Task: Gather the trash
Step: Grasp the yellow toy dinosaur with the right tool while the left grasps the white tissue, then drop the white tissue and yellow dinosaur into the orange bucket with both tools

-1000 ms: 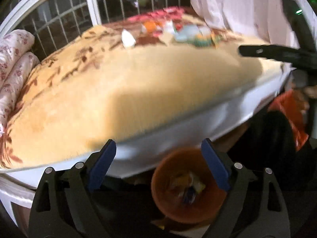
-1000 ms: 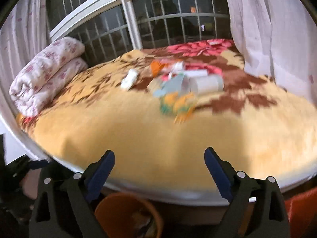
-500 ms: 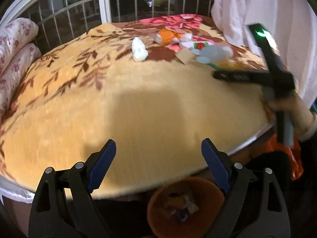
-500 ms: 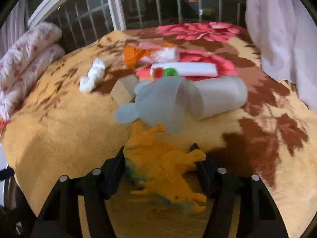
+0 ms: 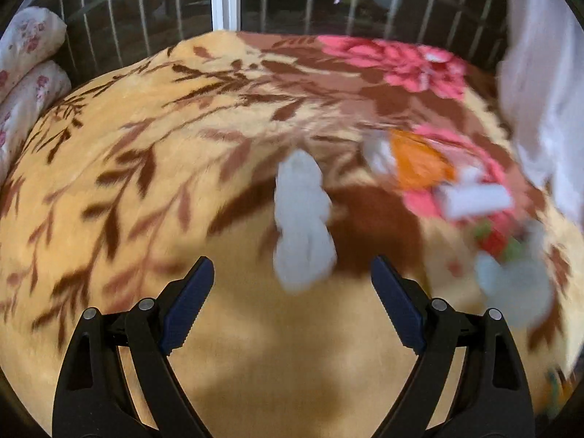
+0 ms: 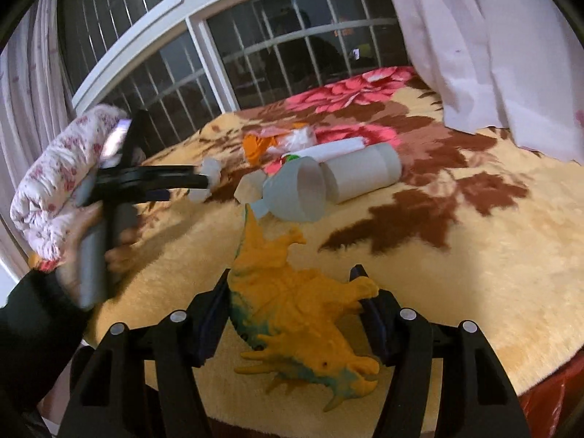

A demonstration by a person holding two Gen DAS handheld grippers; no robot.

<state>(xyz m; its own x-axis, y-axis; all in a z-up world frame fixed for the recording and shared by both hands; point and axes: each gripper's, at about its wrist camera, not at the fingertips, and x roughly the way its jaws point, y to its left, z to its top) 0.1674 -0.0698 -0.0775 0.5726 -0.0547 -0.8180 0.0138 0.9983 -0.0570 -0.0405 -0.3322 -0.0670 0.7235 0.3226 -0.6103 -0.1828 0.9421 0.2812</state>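
Ahead of your left gripper [image 5: 292, 273], bare blanket [image 5: 146, 189] lies open up to the white crumpled tissue [image 5: 303, 219] just beyond the spread jaws. To its right the way is crowded: orange wrapper [image 5: 419, 160], white roll [image 5: 474, 199], pale cup [image 5: 514, 284]. Your right gripper [image 6: 295, 292] has the toy dinosaur [image 6: 299, 314] filling its gap, with the grey cup [image 6: 299, 193] and cylinder [image 6: 365, 175] blocking straight ahead; open blanket lies right.

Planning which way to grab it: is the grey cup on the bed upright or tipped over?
Tipped over. The grey cup lies on its side on the blanket, its open mouth facing the camera.
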